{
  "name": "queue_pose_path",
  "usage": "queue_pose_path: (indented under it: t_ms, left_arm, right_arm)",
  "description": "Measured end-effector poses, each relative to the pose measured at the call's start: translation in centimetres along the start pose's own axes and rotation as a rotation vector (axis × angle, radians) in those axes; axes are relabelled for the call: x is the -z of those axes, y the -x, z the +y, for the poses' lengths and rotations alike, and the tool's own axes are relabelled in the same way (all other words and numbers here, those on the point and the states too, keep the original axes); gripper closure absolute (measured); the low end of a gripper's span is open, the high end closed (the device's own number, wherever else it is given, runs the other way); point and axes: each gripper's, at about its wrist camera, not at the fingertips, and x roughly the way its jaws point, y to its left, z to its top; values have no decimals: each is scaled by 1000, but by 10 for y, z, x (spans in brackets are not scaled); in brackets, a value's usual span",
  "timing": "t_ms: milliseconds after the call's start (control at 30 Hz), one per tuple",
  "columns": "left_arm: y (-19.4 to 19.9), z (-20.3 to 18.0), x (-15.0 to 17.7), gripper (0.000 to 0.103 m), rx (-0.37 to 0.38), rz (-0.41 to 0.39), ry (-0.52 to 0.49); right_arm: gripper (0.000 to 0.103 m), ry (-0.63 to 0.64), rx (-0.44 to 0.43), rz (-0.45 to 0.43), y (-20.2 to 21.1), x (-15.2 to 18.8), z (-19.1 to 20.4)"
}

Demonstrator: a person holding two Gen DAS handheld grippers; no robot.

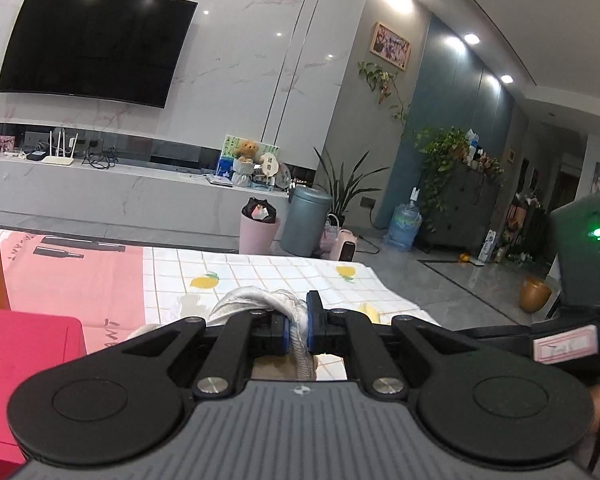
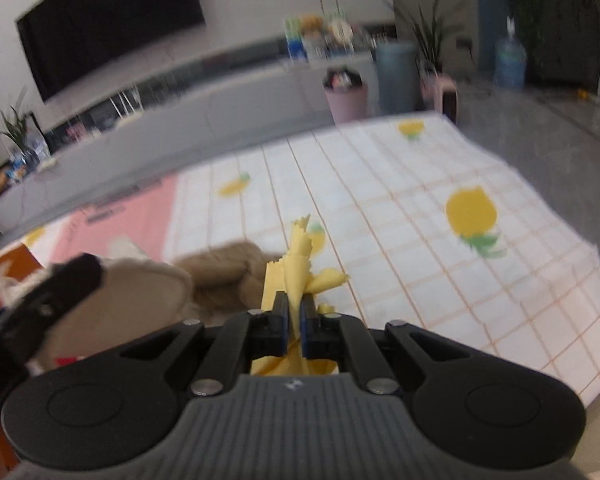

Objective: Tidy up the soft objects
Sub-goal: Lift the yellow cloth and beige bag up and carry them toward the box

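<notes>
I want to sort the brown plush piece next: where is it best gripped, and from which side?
Probably on the rounded upper fold of the brown plush piece, coming from above. It lies slumped on the lemon-print cloth beside the yellow cloth in the right gripper; its raised, soft bulk gives jaws something to pinch.

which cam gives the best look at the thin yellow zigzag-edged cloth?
Right wrist view: the thin yellow zigzag-edged cloth sits centre frame, pinched in the shut right gripper, its pinked edges sticking up above the jaws. The left wrist view does not clearly show it; there the left gripper clamps a whitish fabric item.
</notes>
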Motion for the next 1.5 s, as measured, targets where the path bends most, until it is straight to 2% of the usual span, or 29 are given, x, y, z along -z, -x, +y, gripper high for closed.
queue_pose_path:
  t_ms: [100,233,367,533,700,967,1067,1167,1267,1367,1500]
  left_arm:
    - [7,-2,-9,95,7,6,30]
    - [22,-7,-22,95,17,-43,30]
    - [35,-11,-33,95,17,-68,29]
    - [58,-19,-52,95,15,-111,2]
    - [95,-25,-73,95,7,-187,-27]
    - [164,7,-105,95,-75,-295,9]
    - [186,24,-114,95,-121,-311,-2]
    - [200,43,-120,95,-199,-297,-52]
    - [196,66,-125,95,-299,-248,-102]
    - [188,96,-128,95,-361,-195,-65]
    - [165,141,-129,95,-373,-132,-10]
  right_arm:
    - [100,48,-12,-39,16,-1,14]
    - [100,3,-92,-67,41,2,21]
    - [100,28,-63,-150,71,3,32]
    - [100,42,-74,-205,99,0,50]
    - [100,93,-131,-246,126,-2,91]
    - [100,160,-235,-317,173,2,169]
    - [100,203,-280,-336,184,7,205]
    - [100,249,-324,-346,186,12,241]
    - [100,263,-414,-306,175,14,275]
    - [100,290,-472,-266,156,15,303]
    - [100,345,-485,-213,120,15,329]
